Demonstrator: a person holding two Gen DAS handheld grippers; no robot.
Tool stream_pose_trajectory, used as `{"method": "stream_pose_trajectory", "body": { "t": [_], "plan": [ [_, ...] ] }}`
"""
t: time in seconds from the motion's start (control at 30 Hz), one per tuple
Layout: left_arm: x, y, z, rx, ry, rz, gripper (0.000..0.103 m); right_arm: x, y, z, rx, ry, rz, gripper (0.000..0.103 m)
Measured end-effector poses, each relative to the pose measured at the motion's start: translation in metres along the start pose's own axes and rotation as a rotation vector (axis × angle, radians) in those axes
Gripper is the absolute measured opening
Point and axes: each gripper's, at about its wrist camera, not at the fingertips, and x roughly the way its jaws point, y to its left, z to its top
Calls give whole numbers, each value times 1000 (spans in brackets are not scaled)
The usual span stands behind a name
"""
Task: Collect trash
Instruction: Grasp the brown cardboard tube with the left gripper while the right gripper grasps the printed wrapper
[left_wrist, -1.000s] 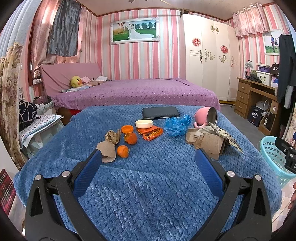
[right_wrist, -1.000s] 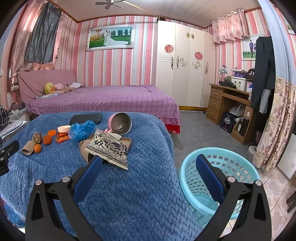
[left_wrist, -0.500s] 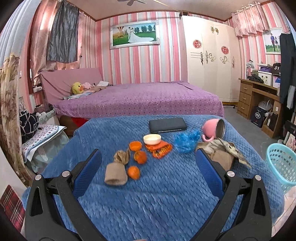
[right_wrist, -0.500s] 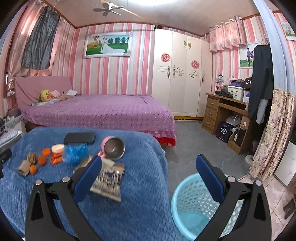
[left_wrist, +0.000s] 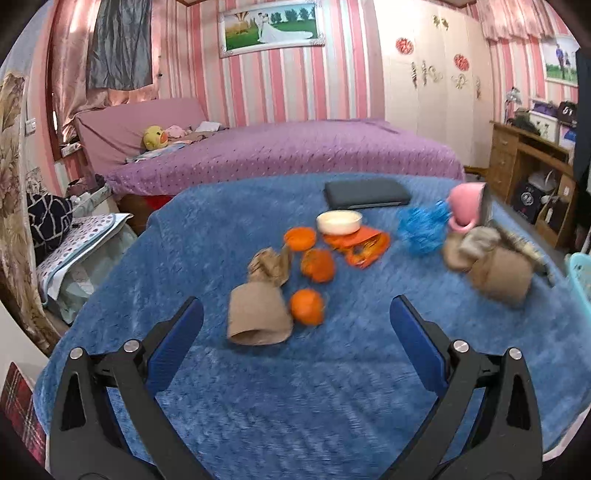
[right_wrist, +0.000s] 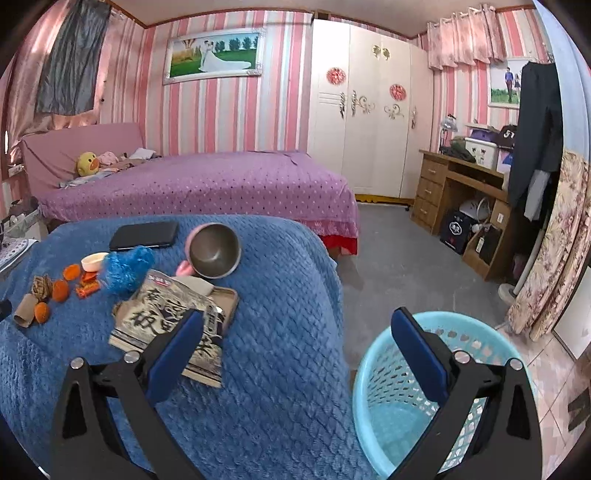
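Observation:
Trash lies on a blue blanket-covered table (left_wrist: 295, 387): a brown cardboard tube (left_wrist: 258, 319), crumpled brown paper (left_wrist: 269, 264), orange peels (left_wrist: 317, 264), an orange wrapper (left_wrist: 364, 245), a blue plastic bag (left_wrist: 423, 230) and a printed snack bag (right_wrist: 173, 321) over brown cardboard. My left gripper (left_wrist: 295, 325) is open and empty, just short of the tube and a small orange (left_wrist: 306, 312). My right gripper (right_wrist: 295, 343) is open and empty, between the snack bag and a light blue basket (right_wrist: 399, 406) on the floor.
A pink cup (right_wrist: 212, 251) lies on its side near a black case (right_wrist: 144, 236) and a small white bowl (left_wrist: 339, 222). A purple bed (right_wrist: 203, 188) stands behind the table. A wooden desk (right_wrist: 461, 184) and a wardrobe stand at the right.
The left gripper has moved left and closer to the tube and oranges. The right gripper rose and pulled back, then came down closer to the snack bag and basket. Both stay open.

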Motion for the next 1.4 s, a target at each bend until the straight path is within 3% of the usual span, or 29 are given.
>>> {"method": "stream_pose_trajectory", "body": {
  "t": [0.27, 0.43, 0.57, 0.63, 0.7, 0.77, 0.8, 0.83, 1.03, 1.17, 1.4],
  "plan": [
    [29, 20, -5, -30, 33, 41, 97, 13, -10, -10, 8, 70, -66, 99],
    [49, 32, -3, -80, 79, 40, 97, 16, -17, -12, 32, 95, -41, 99],
    [70, 38, -6, -104, 154, 14, 86, 17, -14, -13, 22, 96, -29, 99],
    [78, 39, -8, -109, 182, -5, 75, 19, -11, -14, 14, 100, -22, 99],
    [82, 41, -10, -119, 202, -42, 54, 21, -8, -16, 3, 107, -16, 99],
    [81, 39, -11, -115, 207, -53, 49, 23, -3, -18, -12, 120, -8, 99],
    [79, 38, -11, -107, 198, -50, 39, 23, 0, -20, -21, 124, -2, 99],
    [77, 36, -10, -94, 192, -50, 38, 22, 1, -21, -27, 126, 2, 99],
    [47, 41, -9, -88, 123, -17, 37, 13, 16, -26, -72, 111, 42, 99],
    [25, 37, -5, -64, 54, 51, 37, 14, 29, -32, -105, 124, 71, 99],
    [11, 26, 4, -70, 13, 37, 37, 23, 54, -36, -165, 152, 87, 99]
  ]
}}
